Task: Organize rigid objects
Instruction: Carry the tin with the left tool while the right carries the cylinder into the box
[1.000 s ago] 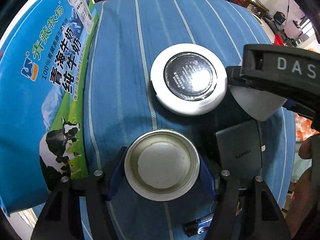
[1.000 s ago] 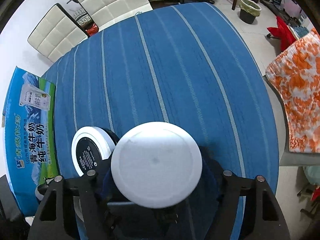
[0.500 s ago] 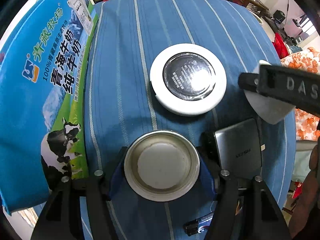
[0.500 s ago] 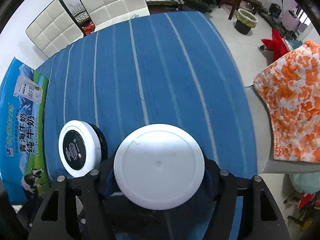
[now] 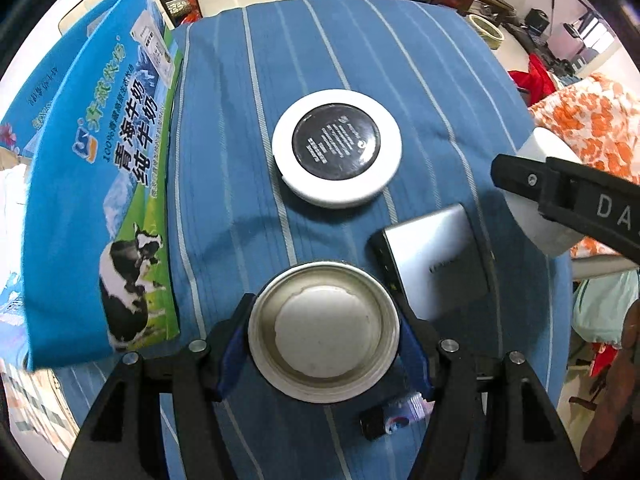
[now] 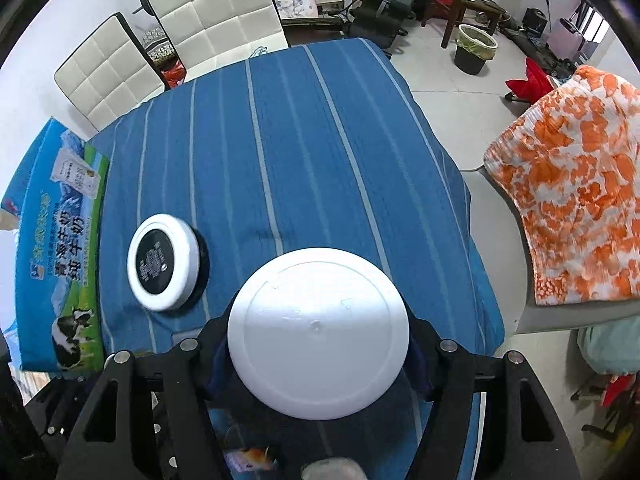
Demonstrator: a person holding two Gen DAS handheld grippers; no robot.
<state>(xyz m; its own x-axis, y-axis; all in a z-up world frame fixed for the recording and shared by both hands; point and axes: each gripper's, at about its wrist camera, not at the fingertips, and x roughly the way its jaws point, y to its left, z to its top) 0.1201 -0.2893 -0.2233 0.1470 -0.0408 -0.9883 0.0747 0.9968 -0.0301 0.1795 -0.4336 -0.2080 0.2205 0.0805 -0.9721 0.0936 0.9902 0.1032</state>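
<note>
My left gripper (image 5: 324,334) is shut on a round metal tin (image 5: 323,330), seen from its open end, held over the blue striped tablecloth (image 5: 224,184). My right gripper (image 6: 318,334) is shut on a white round container (image 6: 318,334), held above the table's right side; it also shows in the left wrist view (image 5: 538,200) at the right. A white disc with a black face (image 5: 337,153) lies flat on the cloth, also in the right wrist view (image 6: 163,262). A grey flat box (image 5: 434,258) lies right of the tin.
A blue milk carton box (image 5: 92,184) stands along the table's left edge. A small battery-like item (image 5: 394,418) lies near the front. White chairs (image 6: 208,12) stand beyond the far edge. An orange patterned cloth (image 6: 580,216) hangs at the right.
My right gripper has risen and moved right with the white container, away from the disc. My left gripper has lifted slightly with the tin.
</note>
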